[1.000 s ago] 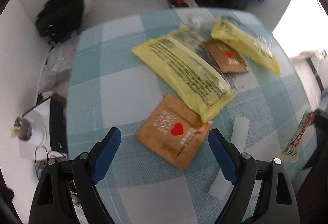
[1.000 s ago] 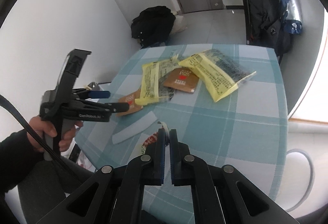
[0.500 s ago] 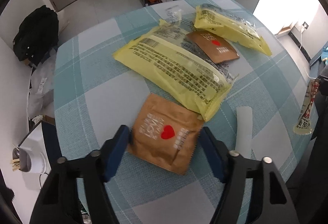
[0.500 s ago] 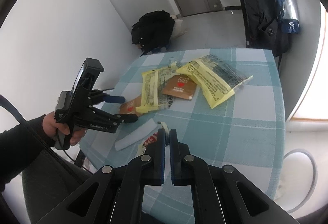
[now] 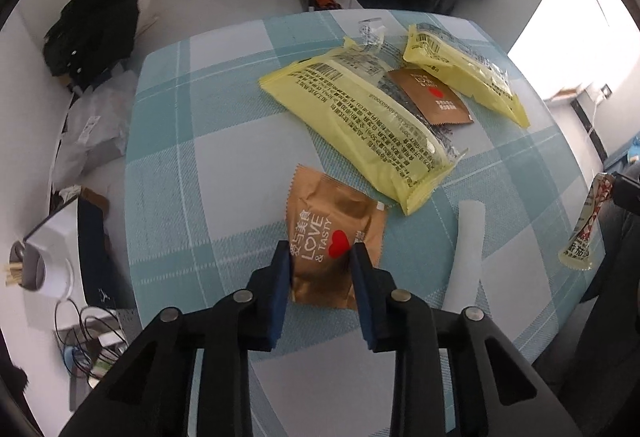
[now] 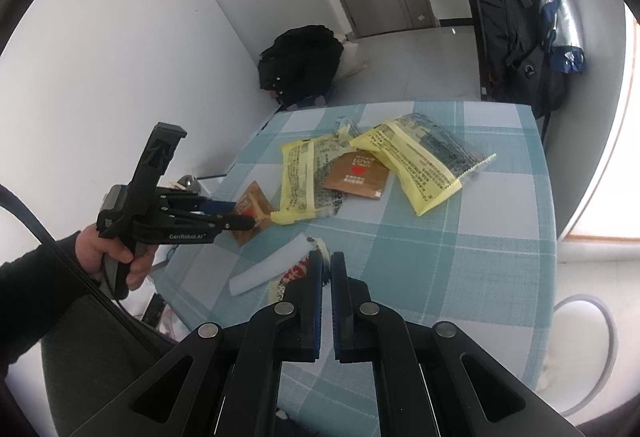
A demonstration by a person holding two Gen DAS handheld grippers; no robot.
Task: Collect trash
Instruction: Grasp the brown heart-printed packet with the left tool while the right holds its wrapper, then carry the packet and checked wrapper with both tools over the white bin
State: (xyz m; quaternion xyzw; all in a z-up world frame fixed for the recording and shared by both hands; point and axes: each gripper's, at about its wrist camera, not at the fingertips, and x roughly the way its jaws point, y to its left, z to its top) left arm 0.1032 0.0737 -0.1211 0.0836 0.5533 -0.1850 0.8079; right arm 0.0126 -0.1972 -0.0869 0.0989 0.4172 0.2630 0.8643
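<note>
While the left gripper (image 5: 320,257) pinches the near brown sachet (image 5: 334,237), the other trash lies loose on the checked table (image 5: 224,165).

Landmark: the long yellow bag (image 5: 360,125), mid-table; places below are relative to it.

Left gripper: just beside the bag's near end; its jaws have just been closing and now press both side edges of the brown sachet, which buckles between the pads and tilts up off the cloth.

Brown sachet: near the bag's near corner, held, apart from the bag.

Handling: a judgement: light, thin foil-like film, soft enough to crumple, probably slick. A squeeze across the width folds it, so it may slip out; the crimped end seam looks the firmer place to take.

Yellow bag: flat, partly over a second brown sachet (image 5: 432,97); likely light and floppy, best taken by a sealed end.

Far yellow bag (image 5: 464,73): right of the landmark, beyond the second sachet, touching it.

White strip (image 5: 466,253): right of the bag's near end, flat on the cloth.

Right gripper (image 6: 326,269): near the table's edge, right of the strip; jaws closed on a small red-patterned packet (image 5: 586,225), which hangs from them.
</note>
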